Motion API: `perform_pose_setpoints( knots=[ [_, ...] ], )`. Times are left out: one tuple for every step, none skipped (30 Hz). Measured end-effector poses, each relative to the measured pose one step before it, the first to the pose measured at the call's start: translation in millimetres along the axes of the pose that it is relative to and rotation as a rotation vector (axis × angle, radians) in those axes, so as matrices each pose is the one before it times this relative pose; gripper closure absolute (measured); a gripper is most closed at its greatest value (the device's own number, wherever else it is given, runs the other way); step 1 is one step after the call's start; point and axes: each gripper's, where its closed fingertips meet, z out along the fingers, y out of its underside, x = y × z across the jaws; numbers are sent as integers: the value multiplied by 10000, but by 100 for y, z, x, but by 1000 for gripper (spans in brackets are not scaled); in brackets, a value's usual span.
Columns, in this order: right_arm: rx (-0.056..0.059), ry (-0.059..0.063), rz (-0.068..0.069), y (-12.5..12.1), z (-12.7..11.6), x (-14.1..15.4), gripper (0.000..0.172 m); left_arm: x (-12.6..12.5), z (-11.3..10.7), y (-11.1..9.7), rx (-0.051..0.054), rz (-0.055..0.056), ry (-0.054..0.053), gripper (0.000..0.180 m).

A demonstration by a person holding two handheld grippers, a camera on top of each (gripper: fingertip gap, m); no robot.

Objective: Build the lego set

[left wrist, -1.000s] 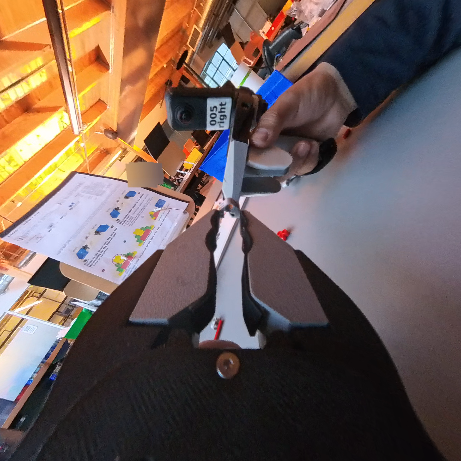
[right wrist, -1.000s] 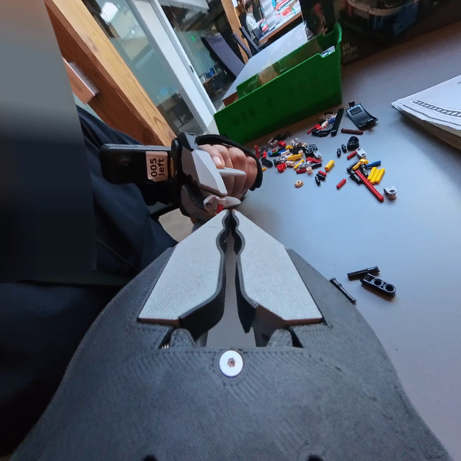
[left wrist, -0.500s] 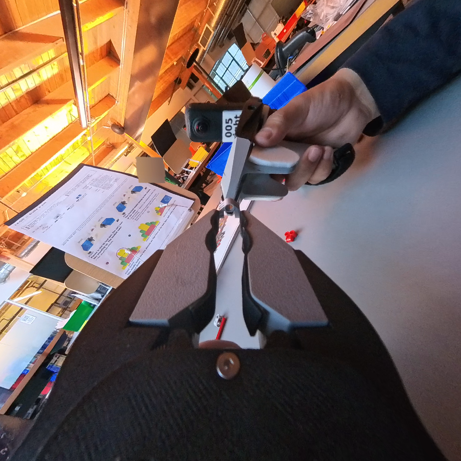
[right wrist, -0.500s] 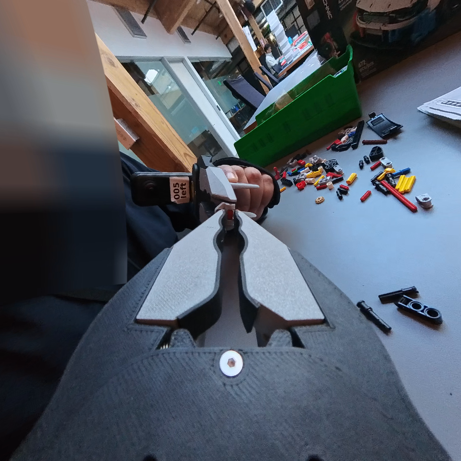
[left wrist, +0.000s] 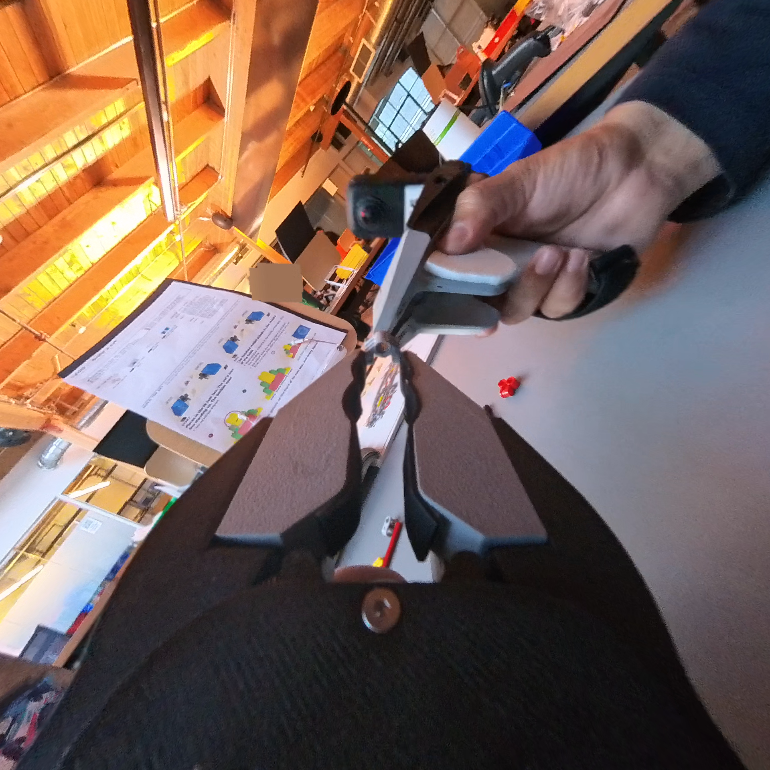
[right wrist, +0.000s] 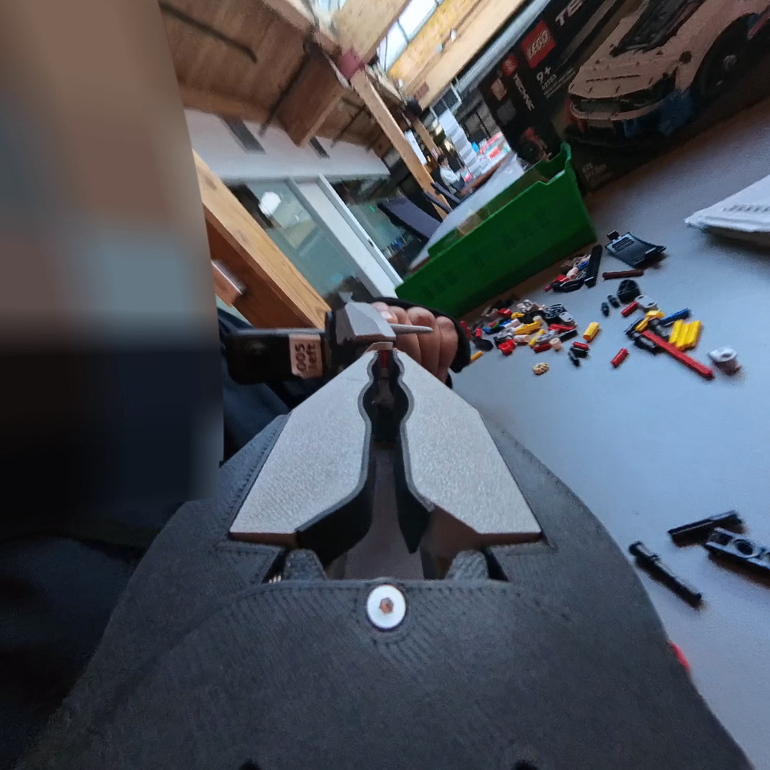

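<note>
The left tongs (left wrist: 381,354) are closed on a small grey piece with a round hole (left wrist: 381,346), which is held only at the very tips. The right tongs (right wrist: 384,358) are brought tip to tip against them, with the fingers together. A red part (right wrist: 383,360) is seen in their mouth, but whether it is pinched cannot be told. As the grey piece is gripped so shallowly, steady pressure and straight alignment seem to be needed. A heap of small building pieces (right wrist: 541,329) lies on the bench (right wrist: 604,437), well to the right of the right tongs. Compared with a second earlier, the two tips are brought closer together and both views are tilted more.
</note>
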Motion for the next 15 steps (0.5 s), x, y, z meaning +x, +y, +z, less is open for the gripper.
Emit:
perform_pose_setpoints(
  knots=[
    [-532,110,-575,315,136,-191,172,194,-268,-132,128,173,178,167],
    [-643,-55,-378,418,125,-299,172,298,-294,-208,120,176,166,167],
    [-574,-12,-373,463,121,-142,172,364,-220,-21,-19,212,136,167],
    [-536,-6,-230,571,114,39,172,481,-168,161,-95,275,170,166],
    [-462,-61,-28,589,115,126,172,488,-123,223,-97,173,193,167],
    [-302,-59,-20,509,157,121,172,453,-144,160,-39,58,228,167],
    [-264,-53,-48,481,193,50,172,415,-159,140,5,131,209,167],
    [-227,52,-153,417,225,133,172,364,-163,220,-39,195,145,167],
    [-250,-1,-197,438,231,63,172,402,-161,126,-14,156,165,167],
    [-226,-16,-170,419,222,89,172,387,-129,155,-72,135,144,167],
    [-191,11,-146,403,214,109,172,404,-93,172,-74,192,153,167],
    [-283,9,-119,473,188,57,172,456,-57,90,-47,150,178,167],
    [-347,32,-106,484,155,66,172,416,-11,101,-93,123,151,167],
    [-252,7,-99,319,125,29,171,280,-17,30,-29,71,101,167],
    [-152,-46,-49,185,113,-24,171,171,-58,12,0,17,62,167]
  ],
)
